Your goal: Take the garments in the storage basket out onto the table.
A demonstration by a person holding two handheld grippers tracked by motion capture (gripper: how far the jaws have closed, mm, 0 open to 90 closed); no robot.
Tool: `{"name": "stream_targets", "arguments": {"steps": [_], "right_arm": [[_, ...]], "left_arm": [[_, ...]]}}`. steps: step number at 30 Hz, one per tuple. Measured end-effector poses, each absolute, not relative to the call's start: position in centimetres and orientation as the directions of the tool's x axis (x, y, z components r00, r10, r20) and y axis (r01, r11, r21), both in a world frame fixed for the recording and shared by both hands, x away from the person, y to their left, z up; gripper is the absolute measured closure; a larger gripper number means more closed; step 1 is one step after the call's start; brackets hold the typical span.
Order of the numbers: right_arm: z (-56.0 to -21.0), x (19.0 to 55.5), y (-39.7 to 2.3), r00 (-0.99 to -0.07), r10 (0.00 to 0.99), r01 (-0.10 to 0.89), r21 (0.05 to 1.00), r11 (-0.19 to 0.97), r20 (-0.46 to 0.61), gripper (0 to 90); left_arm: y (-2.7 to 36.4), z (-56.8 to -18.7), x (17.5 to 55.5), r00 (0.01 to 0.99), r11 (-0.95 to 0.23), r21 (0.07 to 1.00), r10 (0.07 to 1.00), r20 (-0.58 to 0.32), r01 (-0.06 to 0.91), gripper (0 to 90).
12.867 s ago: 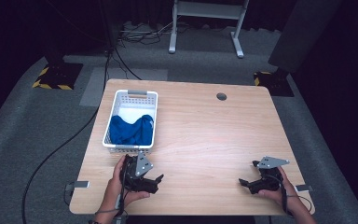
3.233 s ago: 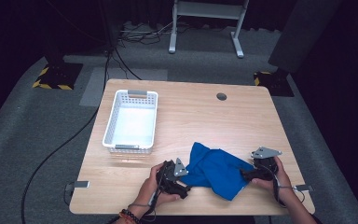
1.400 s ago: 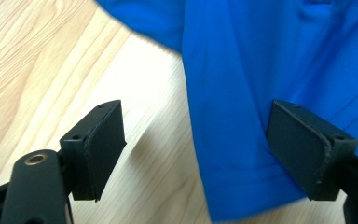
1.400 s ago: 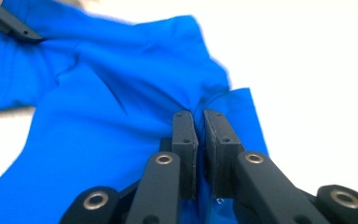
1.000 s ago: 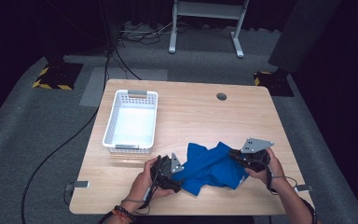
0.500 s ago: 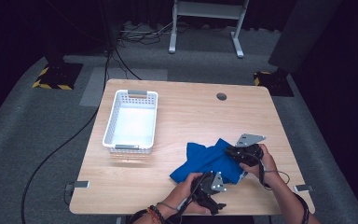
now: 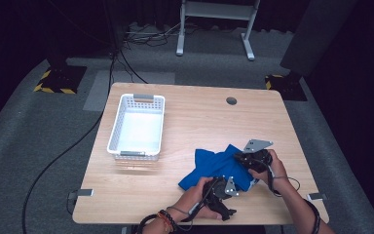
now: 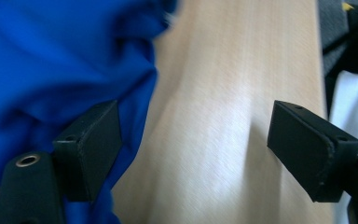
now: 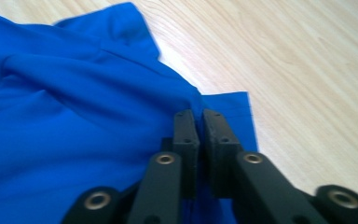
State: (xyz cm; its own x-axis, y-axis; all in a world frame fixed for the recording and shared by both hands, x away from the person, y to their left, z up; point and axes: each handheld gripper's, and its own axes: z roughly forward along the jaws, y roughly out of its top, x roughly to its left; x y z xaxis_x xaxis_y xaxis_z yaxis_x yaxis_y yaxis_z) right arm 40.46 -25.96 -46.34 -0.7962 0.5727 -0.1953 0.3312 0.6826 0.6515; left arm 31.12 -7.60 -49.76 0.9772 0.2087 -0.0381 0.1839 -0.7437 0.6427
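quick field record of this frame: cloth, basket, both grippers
cloth: blue, rumpled on the table, near the front edge
basket: white, holds nothing, left of the cloth and apart from it
left gripper: jaws open over bare wood, one jaw at the cloth's edge, nothing pinched
right gripper: jaws shut on a fold of the cloth by its edge

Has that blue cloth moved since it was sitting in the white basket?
Yes. The blue cloth has left the white basket and lies to its right on the table, near the front edge.
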Motion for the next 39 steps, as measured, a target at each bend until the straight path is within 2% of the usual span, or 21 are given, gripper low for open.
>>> {"name": "stream_targets", "arguments": {"steps": [3, 9, 15, 20, 22, 26, 31, 33, 39], "right_arm": [[-45.9, 41.3, -26.4, -0.752, 0.613, 0.322, 0.675, 0.664, -0.244, 87.9], [-44.3, 43.3, -27.4, -0.679, 0.684, 0.313, 0.736, 0.6, -0.268, 87.8], [-43.9, 44.9, -27.1, -0.672, 0.688, 0.307, 0.743, 0.594, -0.273, 87.7], [-44.1, 45.8, -25.5, -0.68, 0.661, 0.276, 0.723, 0.633, -0.319, 86.8], [-44.7, 46.2, -24.5, -0.668, 0.661, 0.279, 0.709, 0.648, -0.341, 65.1], [-44.4, 45.8, -25.5, -0.682, 0.686, 0.319, 0.74, 0.592, -0.254, 48.0], [-43.3, 43.9, -27.9, -0.696, 0.691, 0.332, 0.765, 0.551, -0.195, 41.2], [-43.3, 42.0, -29.4, -0.737, 0.656, 0.328, 0.763, 0.558, -0.162, 38.6], [-45.4, 39.2, -31.1, -0.821, 0.554, 0.315, 0.701, 0.64, -0.137, 35.3]], "left_arm": [[-6.9, -49.8, 30.5, 0.979, -0.738, 0.65, 0.197, -0.048, 0.181, 18.6], [-5.8, -49.7, 29.9, 0.983, -0.752, 0.638, 0.182, -0.04, 0.165, 18.6], [-4.8, -49.8, 29.4, 0.98, -0.744, 0.643, 0.192, -0.051, 0.18, 18.6], [-4.2, -49.5, 28.8, 0.981, -0.762, 0.622, 0.186, -0.052, 0.177, 18.6], [-3.8, -49.5, 28.6, 0.977, -0.755, 0.627, 0.205, -0.052, 0.191, 21.7], [-3.2, -49.6, 28.7, 0.967, -0.73, 0.646, 0.249, -0.051, 0.222, 20.6], [-4.0, -48.6, 28.9, 0.958, -0.671, 0.709, 0.286, -0.021, 0.216, 21.9], [-4.6, -48.4, 29.4, 0.951, -0.666, 0.713, 0.31, -0.003, 0.219, 24.4], [-6.2, -49.2, 32.3, 0.935, -0.681, 0.69, 0.354, 0.015, 0.246, 38.3]]}}
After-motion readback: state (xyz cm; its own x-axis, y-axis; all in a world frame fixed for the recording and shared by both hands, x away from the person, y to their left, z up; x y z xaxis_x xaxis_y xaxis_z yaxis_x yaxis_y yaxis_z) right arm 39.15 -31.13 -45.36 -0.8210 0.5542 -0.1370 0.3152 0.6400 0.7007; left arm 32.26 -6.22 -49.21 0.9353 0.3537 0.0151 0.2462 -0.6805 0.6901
